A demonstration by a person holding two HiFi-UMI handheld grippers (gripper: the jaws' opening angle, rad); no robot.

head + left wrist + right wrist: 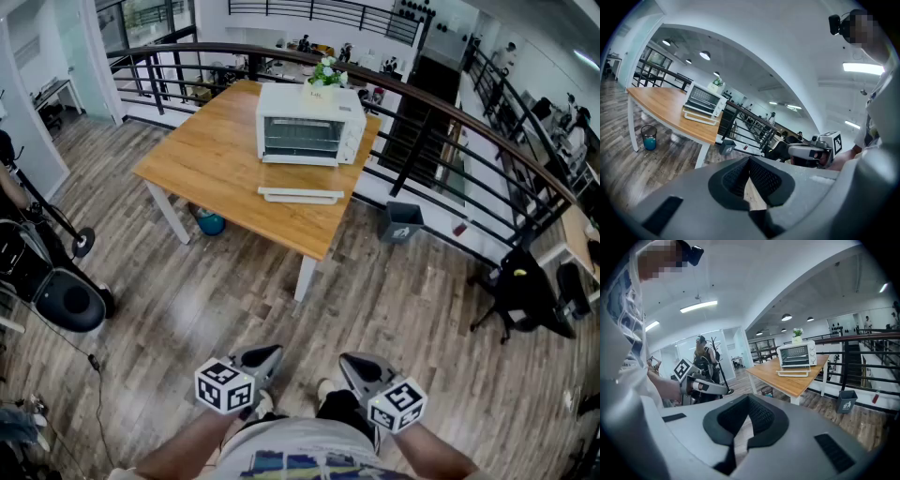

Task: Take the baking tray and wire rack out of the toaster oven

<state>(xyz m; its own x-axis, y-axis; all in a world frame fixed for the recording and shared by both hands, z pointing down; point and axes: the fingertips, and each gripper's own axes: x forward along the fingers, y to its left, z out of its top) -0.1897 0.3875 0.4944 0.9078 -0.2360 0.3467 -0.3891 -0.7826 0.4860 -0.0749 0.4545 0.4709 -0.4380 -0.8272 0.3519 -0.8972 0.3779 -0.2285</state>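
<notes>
Task unstarted: toaster oven (309, 125) sits upper centre, well apart from you; your left gripper (261, 359) and right gripper (362, 368) both closed, empty.

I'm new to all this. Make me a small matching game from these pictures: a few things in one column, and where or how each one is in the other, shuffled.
Things:
1. toaster oven
2. blue bucket
3. grey bin
4. left gripper

Places or states:
A. on the floor beside the railing
B. shut, holding nothing
C. on the wooden table
D. on the floor under the table

Pairs: 1-C, 2-D, 3-A, 4-B.
</notes>
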